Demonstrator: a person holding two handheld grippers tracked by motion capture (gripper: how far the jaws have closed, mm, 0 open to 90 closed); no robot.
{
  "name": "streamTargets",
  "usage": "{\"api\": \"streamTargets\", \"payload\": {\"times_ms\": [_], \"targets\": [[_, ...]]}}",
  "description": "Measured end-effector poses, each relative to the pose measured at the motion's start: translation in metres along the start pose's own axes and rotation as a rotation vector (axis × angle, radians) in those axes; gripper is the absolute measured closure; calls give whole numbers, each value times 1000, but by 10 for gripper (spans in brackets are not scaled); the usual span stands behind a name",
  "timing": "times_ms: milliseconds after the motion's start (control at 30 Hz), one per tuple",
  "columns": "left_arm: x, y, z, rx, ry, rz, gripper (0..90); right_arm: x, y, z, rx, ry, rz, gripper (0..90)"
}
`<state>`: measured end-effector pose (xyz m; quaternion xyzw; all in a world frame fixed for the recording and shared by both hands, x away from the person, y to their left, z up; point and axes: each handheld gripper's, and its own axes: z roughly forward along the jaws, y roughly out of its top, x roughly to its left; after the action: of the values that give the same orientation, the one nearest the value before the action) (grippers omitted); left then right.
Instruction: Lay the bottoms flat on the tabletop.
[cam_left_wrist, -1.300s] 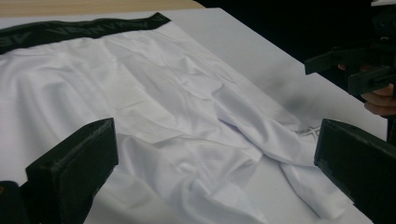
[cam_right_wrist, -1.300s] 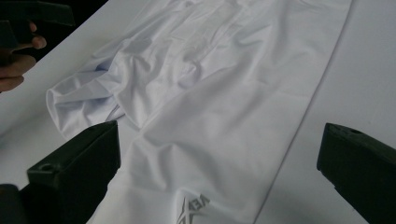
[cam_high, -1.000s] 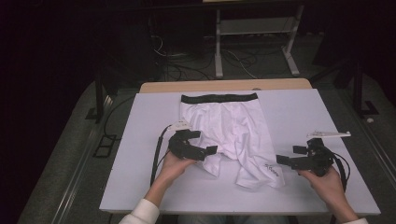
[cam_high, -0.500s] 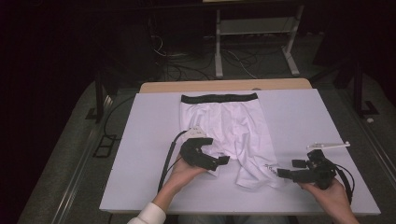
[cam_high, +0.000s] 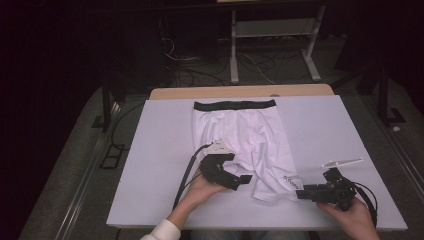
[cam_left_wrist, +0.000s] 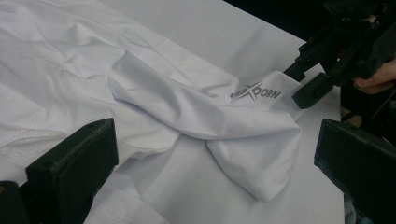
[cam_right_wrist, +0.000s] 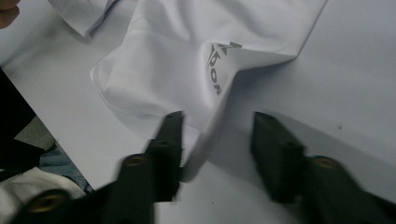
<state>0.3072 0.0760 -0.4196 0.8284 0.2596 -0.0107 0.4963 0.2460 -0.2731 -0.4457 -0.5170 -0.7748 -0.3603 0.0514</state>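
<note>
1. White shorts (cam_high: 245, 137) lie flat in the middle of the high view, black waistband (cam_high: 235, 105) toward the top, both leg hems toward the bottom edge of the white table (cam_high: 150, 150).
2. Around the table: dark floor, a tangle of cables (cam_high: 200, 70) at upper centre, a pale metal frame (cam_high: 272, 35) behind, and a strip of wooden edge (cam_high: 240, 91) just past the waistband. A thin pale strip (cam_high: 342, 162) rests on the table at centre right, clear of the cloth.
3. Left gripper (cam_high: 239, 179) sits at lower centre, over the hem of the left-hand leg — in the left gripper view its jaws stand wide apart, with the crumpled leg (cam_left_wrist: 210, 126) between them and nothing pinched.
4. Right gripper (cam_high: 301, 194) is at lower right, tips at the corner of the right-hand leg. In the right gripper view the jaws are spread, and a raised fold of hem (cam_right_wrist: 205, 135) stands in the gap — not yet clamped.
5. Since half a second ago, the left gripper has slid right along the hem, and the right one has edged in to meet the cloth corner.
6. Writing: grey print on the leg (cam_left_wrist: 257, 92), a star-like mark then "ORN"; the letters before it are folded away.
</note>
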Motion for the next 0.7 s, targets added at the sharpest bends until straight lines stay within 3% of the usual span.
{"api": "streamTargets", "payload": {"times_ms": [100,233,433,567,700], "targets": [[-1,-1,2,8,-3,6,0,-2,1,-3,-5,12,9,862],[-5,0,4,18,-16,19,0,-10,3,-12,-35,12,34,868],[-11,0,16,65,-48,41,0,-37,6,-28,-101,7,123,868],[-20,1,28,109,-72,85,0,-52,7,-29,-117,13,178,868],[-30,2,41,160,-113,129,0,-54,8,-28,-111,10,185,867]]}}
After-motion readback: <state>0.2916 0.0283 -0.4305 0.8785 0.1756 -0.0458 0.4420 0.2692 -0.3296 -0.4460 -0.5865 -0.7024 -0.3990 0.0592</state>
